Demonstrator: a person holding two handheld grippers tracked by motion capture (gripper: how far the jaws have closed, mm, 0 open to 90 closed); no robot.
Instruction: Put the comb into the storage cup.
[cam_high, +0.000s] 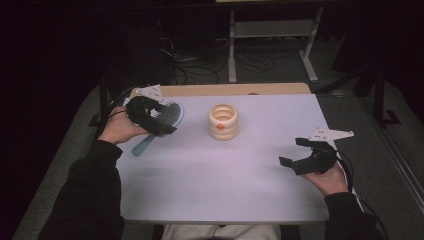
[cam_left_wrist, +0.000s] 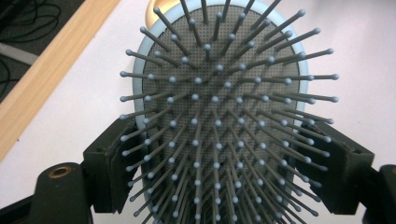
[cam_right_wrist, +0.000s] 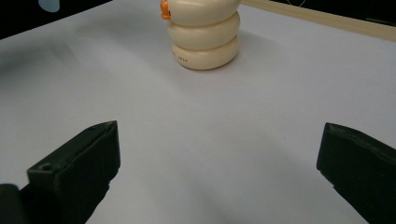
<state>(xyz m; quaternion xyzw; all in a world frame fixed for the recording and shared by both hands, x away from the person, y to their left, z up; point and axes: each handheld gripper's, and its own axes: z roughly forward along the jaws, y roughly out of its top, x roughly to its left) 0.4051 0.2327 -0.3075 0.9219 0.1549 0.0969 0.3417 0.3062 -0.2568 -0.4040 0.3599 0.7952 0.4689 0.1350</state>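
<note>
Though ringed, cream holder (cam_high: 223, 121) hollow

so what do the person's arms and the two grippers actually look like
Both sleeves are dark, the left sleeve and right sleeve reaching to the wrists. The left gripper and right gripper are black, each with two blocky jaws and a grey three-cornered plate on top. A dark cable trails from the right one.

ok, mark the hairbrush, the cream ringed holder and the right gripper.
hairbrush (cam_left_wrist: 219, 112), left gripper view, on its bristle pad.
cream ringed holder (cam_high: 223, 122), high view, on its side wall.
right gripper (cam_high: 292, 151), high view, midway between its open jaws.
</note>
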